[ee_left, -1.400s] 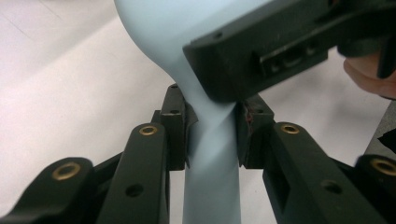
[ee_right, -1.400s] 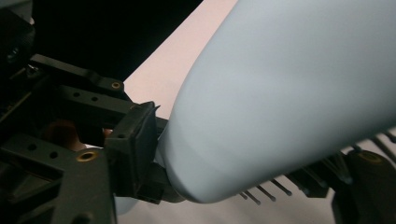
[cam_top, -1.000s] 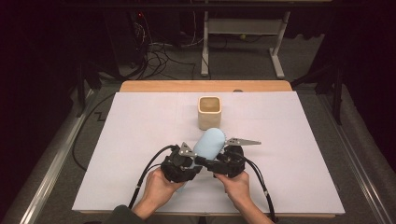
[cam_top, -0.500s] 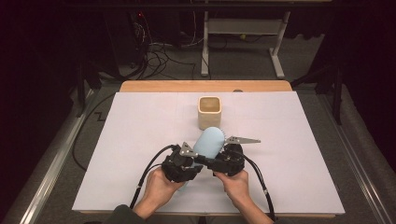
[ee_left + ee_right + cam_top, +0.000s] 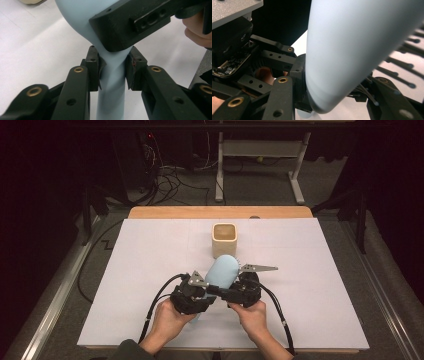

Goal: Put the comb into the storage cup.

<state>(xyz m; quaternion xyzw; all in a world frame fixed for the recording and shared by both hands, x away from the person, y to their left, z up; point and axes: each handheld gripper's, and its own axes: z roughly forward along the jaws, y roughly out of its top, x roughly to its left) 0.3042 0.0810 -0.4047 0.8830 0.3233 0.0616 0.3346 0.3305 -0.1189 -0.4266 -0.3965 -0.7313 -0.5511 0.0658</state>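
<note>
Pale blue hairbrush (image 5: 221, 272) held off the white table cover (image 5: 140, 270), near the middle of the front half, head tilted up toward the far edge, handle toward the near edge. Bristles with small ball tips (image 5: 409, 66) jutting from the head's underside, seen close in the right gripper view. Handle narrowing from the broad head (image 5: 75, 17) down between two black pads.

Left gripper (image 5: 113, 71) clamped on the handle just below the neck, a pad (image 5: 94, 67) pressed against each side. Right gripper (image 5: 337, 100) gripping the lower end of the head across its thickness, one pad on the smooth back, the other among the bristles; jaws just closed further onto it. Same right gripper seen in the left gripper view as a black block (image 5: 130, 25) crossing over the neck, with part of a hand (image 5: 196, 27) at the right edge. Both tools side by side in the high view, left (image 5: 192, 292) and right (image 5: 242, 290), nearly touching, a hand (image 5: 167, 320) behind each, black cables (image 5: 277, 305) trailing to the near edge.

Small cream square cup (image 5: 224, 240) upright just beyond the brush head, toward the far edge, near the table's centre line. Wooden strip (image 5: 220, 212) of bare tabletop along the far edge past the white cover. Tangled cables (image 5: 170, 180) and a grey table frame (image 5: 260, 155) on the floor beyond.
</note>
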